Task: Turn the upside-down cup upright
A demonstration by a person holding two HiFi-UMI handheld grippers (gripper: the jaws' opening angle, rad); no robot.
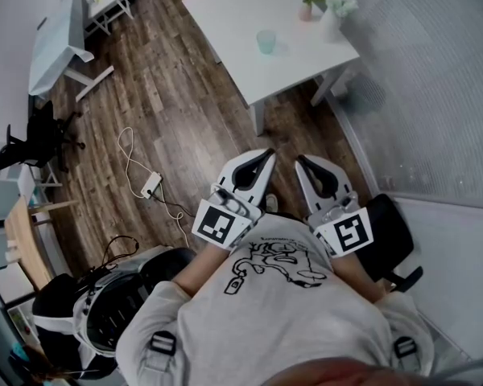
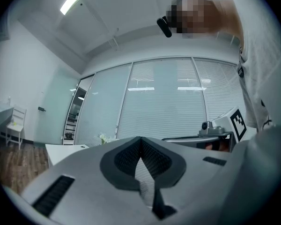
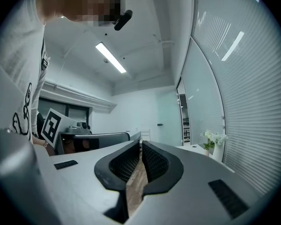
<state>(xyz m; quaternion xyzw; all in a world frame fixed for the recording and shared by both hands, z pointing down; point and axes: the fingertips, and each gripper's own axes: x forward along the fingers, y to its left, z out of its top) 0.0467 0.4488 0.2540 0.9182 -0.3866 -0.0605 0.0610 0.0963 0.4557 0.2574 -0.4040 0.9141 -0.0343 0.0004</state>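
A pale green cup (image 1: 266, 41) stands on the white table (image 1: 233, 14) far ahead of me; it is too small to tell which way up it is. Both grippers are held level close to my chest, well short of the table. My left gripper (image 1: 266, 154) is shut with nothing between its jaws, and its own view shows the tips (image 2: 140, 139) meeting. My right gripper (image 1: 302, 161) is shut and empty too, with its tips (image 3: 141, 143) closed. The cup is hidden in both gripper views.
White flowers in vases (image 1: 328, 5) stand at the table's far right corner, also the vase (image 3: 216, 146). A white cable with a power strip (image 1: 150, 185) lies on the wooden floor. A black chair (image 1: 105, 312) is at my left, a dark stool (image 1: 396, 244) at my right, and blinds (image 1: 435, 79) line the right wall.
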